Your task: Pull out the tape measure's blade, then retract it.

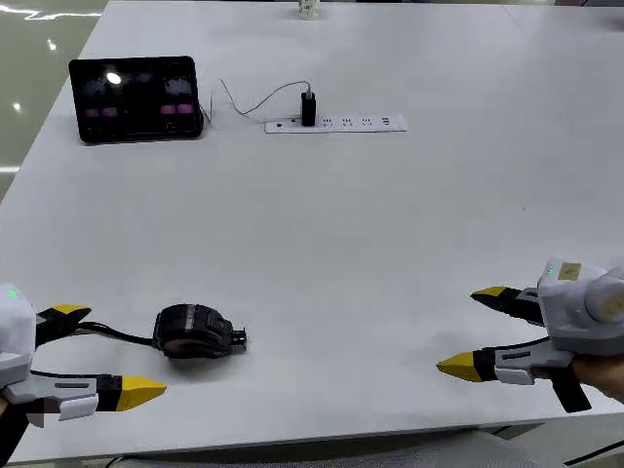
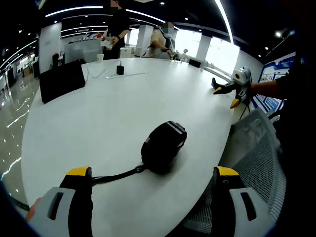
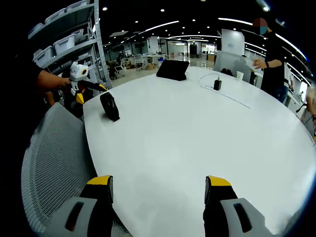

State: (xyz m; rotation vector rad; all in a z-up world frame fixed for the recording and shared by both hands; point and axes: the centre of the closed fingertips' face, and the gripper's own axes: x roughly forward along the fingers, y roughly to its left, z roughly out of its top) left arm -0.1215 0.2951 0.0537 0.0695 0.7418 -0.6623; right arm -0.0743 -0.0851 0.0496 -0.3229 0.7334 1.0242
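Observation:
A black tape measure lies on the white table near the front left, its wrist strap trailing left. My left gripper is open just left of it, yellow-tipped jaws either side of the strap. In the left gripper view the tape measure lies a short way ahead of the left gripper, untouched. My right gripper hovers open at the front right edge, nothing between its jaws. The right gripper view shows the right gripper over bare table, with the tape measure far off at the left.
A dark tablet stands at the back left. A white power strip with a black plug and cable lies at the back centre. A grey mesh chair sits below the front edge. People stand beyond the far end.

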